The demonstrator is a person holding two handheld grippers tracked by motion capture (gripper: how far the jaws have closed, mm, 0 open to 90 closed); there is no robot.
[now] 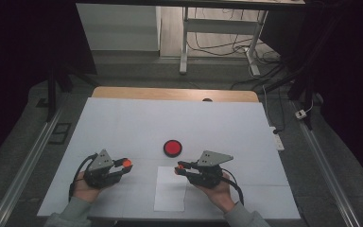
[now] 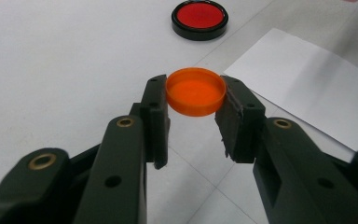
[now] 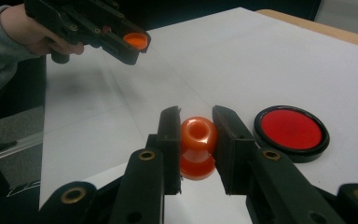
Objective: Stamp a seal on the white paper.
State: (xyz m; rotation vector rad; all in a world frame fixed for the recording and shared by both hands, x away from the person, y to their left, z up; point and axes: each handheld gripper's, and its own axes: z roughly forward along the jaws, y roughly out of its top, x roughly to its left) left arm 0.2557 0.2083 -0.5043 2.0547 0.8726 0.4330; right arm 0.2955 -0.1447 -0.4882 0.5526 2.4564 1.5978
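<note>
My left gripper (image 2: 196, 88) is shut on a shallow orange cap (image 2: 196, 93), held by its rim with the hollow side up, a little above the white table. In the high view the left gripper (image 1: 125, 164) points right at the table's front left. My right gripper (image 3: 198, 117) is shut on a small orange bottle (image 3: 198, 140) with an open round mouth; its reflection shows on the table below. The right gripper (image 1: 179, 169) points left, facing the other gripper across a short gap. The right gripper view also shows the left gripper (image 3: 135, 45) with the orange cap (image 3: 135, 40).
A red disc with a black rim (image 1: 172, 148) lies on the white table (image 1: 123, 123) just beyond the two grippers; it appears as the red disc (image 2: 199, 17) and the red disc (image 3: 291, 130). A white paper sheet (image 1: 170, 188) lies at the front edge between the hands.
</note>
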